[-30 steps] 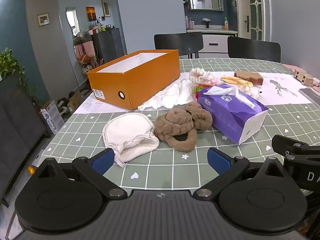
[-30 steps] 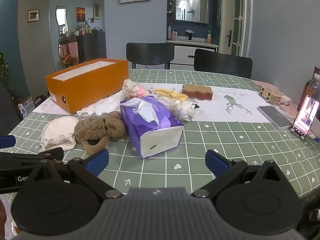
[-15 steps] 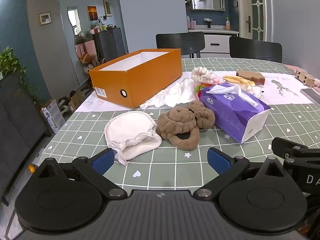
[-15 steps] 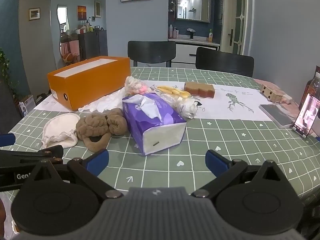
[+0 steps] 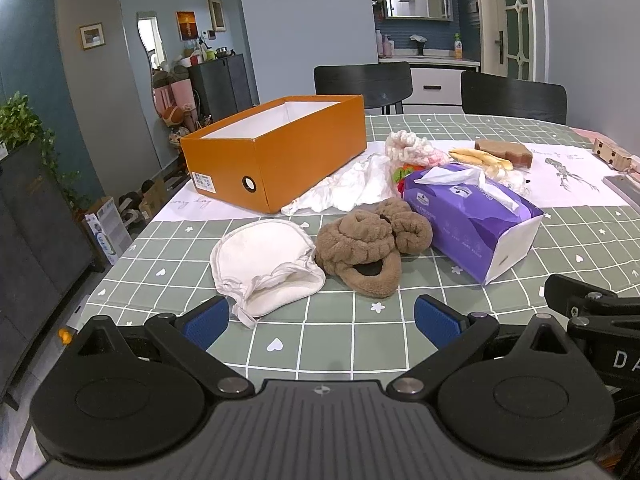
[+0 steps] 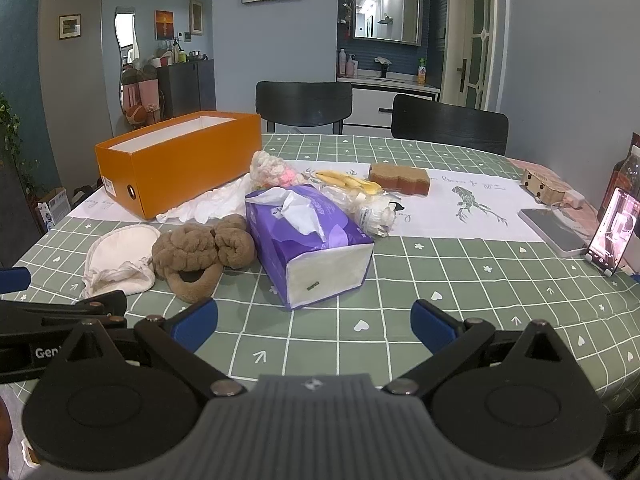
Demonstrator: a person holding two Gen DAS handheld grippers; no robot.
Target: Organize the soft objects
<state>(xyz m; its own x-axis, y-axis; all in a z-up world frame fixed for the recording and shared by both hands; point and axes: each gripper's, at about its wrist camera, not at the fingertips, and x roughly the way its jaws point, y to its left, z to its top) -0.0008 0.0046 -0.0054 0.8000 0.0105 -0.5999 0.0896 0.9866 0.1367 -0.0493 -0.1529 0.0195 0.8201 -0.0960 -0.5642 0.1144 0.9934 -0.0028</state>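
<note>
A: What's hidden or cut off?
B: The bench runs out of frame on all sides. The orange box is open on top, but only white inner walls show; its floor is out of sight. The purple tissue pack covers part of the pile behind it: a clear bag of yellow pieces, a pink-white knit bundle, a bit of red-green fabric that I can't identify. The white cloth is crumpled against the box's right side.

A: Gripper poses?
B: Both low at the near bench edge, pointing across it, roughly level. The left hand-held gripper is spread wide and holds nothing. The right hand-held gripper is the same, wide and empty. Each one's body intrudes at the other view's edge, so they sit side by side, left one further left.

A: Soft items relative to them?
B: The brown plush slippers are straight ahead of the left gripper, just beyond its fingertips, touching the tissue pack on their right. The white fabric pouch lies beside the slippers, its edge near the left blue pad, not touching. The tissue pack is ahead of the right gripper, near, apart. The brown sponge sits further back on the white runner.
</note>
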